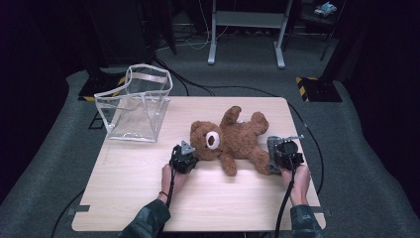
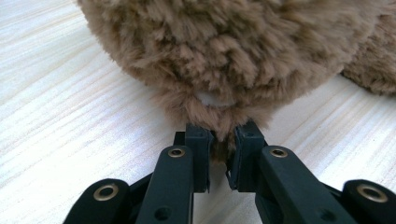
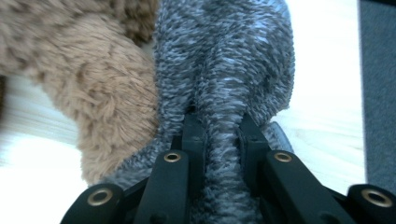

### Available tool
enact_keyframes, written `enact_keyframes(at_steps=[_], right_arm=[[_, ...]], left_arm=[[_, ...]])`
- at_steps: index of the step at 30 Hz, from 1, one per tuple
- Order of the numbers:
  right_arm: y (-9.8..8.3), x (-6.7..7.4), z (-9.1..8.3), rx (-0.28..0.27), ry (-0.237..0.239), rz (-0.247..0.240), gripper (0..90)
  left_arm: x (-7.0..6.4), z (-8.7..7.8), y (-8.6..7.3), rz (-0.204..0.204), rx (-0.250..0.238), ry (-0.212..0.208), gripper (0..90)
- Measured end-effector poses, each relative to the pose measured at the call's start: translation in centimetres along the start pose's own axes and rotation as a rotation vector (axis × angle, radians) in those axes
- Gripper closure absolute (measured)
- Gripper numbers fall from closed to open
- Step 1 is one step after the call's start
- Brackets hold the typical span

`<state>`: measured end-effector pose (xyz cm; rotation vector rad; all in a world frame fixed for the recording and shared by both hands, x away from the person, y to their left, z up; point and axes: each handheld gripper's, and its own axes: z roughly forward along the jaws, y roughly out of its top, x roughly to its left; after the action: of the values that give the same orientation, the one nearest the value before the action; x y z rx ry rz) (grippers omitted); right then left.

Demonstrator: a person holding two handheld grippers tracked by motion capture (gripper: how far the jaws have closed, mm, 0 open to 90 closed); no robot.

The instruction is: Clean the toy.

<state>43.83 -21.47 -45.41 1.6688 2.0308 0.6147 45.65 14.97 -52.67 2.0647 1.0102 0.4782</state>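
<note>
A brown teddy bear (image 1: 233, 139) lies on its back on the light wooden table (image 1: 148, 193), head to the left. My left gripper (image 1: 190, 157) sits at the bear's head; in the left gripper view its jaws (image 2: 219, 140) are shut on a tuft of brown fur at the edge of the head (image 2: 210, 42). My right gripper (image 1: 273, 157) is at the bear's lower right leg. In the right gripper view it (image 3: 222, 128) is shut on a fold of grey fuzzy fabric (image 3: 224, 60), a sock-like piece lying against the brown leg (image 3: 102, 88).
A clear plastic bag with white trim (image 1: 136, 104) stands open at the table's far left corner. Cables trail from both grippers over the table's near edge. Beyond the table are grey carpet and a metal frame (image 1: 247, 29).
</note>
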Motion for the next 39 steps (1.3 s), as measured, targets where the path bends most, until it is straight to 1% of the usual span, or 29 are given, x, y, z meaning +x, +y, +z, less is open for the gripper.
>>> enact_keyframes(at_steps=[1,2,3,5,6,8,9,11,13,15,18,19,20,21,22,23,24,25,26,27,28,29,32,33,36,38,39], right_arm=[[0.2,0.3,-0.5,-0.025,0.006,-0.006,77.4],[0.4,0.7,-1.1,-0.053,0.016,-0.008,77.4],[0.6,1.2,-1.5,-0.085,0.027,-0.019,77.4],[1.1,2.3,-1.9,-0.111,0.069,-0.032,77.3],[1.3,3.1,-1.7,-0.115,0.076,-0.047,77.2],[1.4,3.9,-0.7,-0.092,0.074,-0.065,77.3],[1.3,3.9,-0.2,-0.084,0.067,-0.077,77.4],[0.6,3.7,0.8,-0.065,0.052,-0.065,77.5],[0.1,3.1,0.9,-0.066,0.052,-0.049,77.6],[-0.2,2.6,0.8,-0.054,0.026,-0.046,77.5],[-0.5,2.2,0.4,-0.055,0.006,-0.039,77.5],[-0.4,2.3,0.0,-0.074,0.016,-0.041,77.5],[-0.3,2.5,-0.3,-0.085,0.013,-0.040,77.5],[-0.2,2.9,-0.8,-0.105,0.016,-0.043,77.5],[0.0,3.2,-1.0,-0.129,0.031,-0.055,77.5],[0.3,3.9,-1.5,-0.150,0.071,-0.062,77.5],[0.5,4.4,-1.6,-0.151,0.084,-0.071,77.5],[0.7,5.0,-1.6,-0.160,0.108,-0.080,77.4],[0.8,5.8,-1.2,-0.145,0.126,-0.093,77.4],[0.9,6.0,-0.9,-0.133,0.129,-0.106,77.3],[0.8,6.3,-0.4,-0.135,0.130,-0.104,77.3],[0.4,6.4,0.5,-0.108,0.131,-0.105,77.3],[-0.8,5.7,1.5,-0.100,0.143,-0.087,77.7],[-1.0,5.5,1.5,-0.096,0.146,-0.082,77.8],[-1.7,4.8,1.3,-0.081,0.141,-0.085,78.0],[-2.1,4.2,1.1,-0.058,0.109,-0.092,78.0],[-2.2,4.0,0.9,-0.047,0.101,-0.089,77.9]], left_arm=[[0.0,0.0,0.0,0.000,0.000,0.000,80.0],[0.0,0.0,0.0,-0.001,-0.001,0.001,80.1],[0.0,0.0,0.0,0.000,0.000,0.001,80.1],[0.0,0.0,0.0,0.000,0.000,0.001,80.1],[0.0,0.0,0.0,0.000,0.000,0.001,80.1],[0.0,0.0,0.0,-0.001,0.000,0.001,80.1],[0.0,0.0,0.0,-0.001,-0.001,0.002,80.1],[0.0,0.0,0.0,-0.001,-0.001,0.002,80.1],[0.0,0.0,0.0,-0.001,-0.001,0.001,80.1],[0.0,0.0,0.0,-0.001,0.000,0.001,80.1],[0.0,0.0,0.0,-0.002,-0.005,0.004,80.1],[0.0,0.0,0.0,-0.002,-0.005,0.004,80.1],[0.0,0.0,0.0,-0.001,-0.005,0.003,80.1],[0.0,0.0,0.0,0.002,-0.005,0.003,80.1],[0.0,0.0,0.0,-0.002,-0.005,0.004,80.1],[0.0,0.0,0.0,-0.001,-0.006,0.003,80.1],[0.0,0.0,0.0,-0.001,-0.005,0.002,80.1],[0.0,0.0,0.0,-0.001,-0.006,0.002,80.1],[0.0,0.0,0.0,-0.002,-0.006,0.002,80.1],[0.1,0.0,0.0,-0.002,-0.005,0.002,80.1],[0.1,0.0,0.0,-0.003,-0.003,0.003,80.1],[0.1,0.0,0.0,-0.003,-0.003,0.003,80.2],[0.1,0.0,0.0,-0.003,-0.005,0.000,80.2],[0.1,0.0,0.0,-0.003,-0.005,0.000,80.2],[0.1,0.1,0.0,-0.003,-0.005,0.000,80.2],[0.1,0.1,0.0,-0.003,-0.005,0.000,80.2],[0.1,0.1,0.0,-0.002,-0.005,0.000,80.2]])
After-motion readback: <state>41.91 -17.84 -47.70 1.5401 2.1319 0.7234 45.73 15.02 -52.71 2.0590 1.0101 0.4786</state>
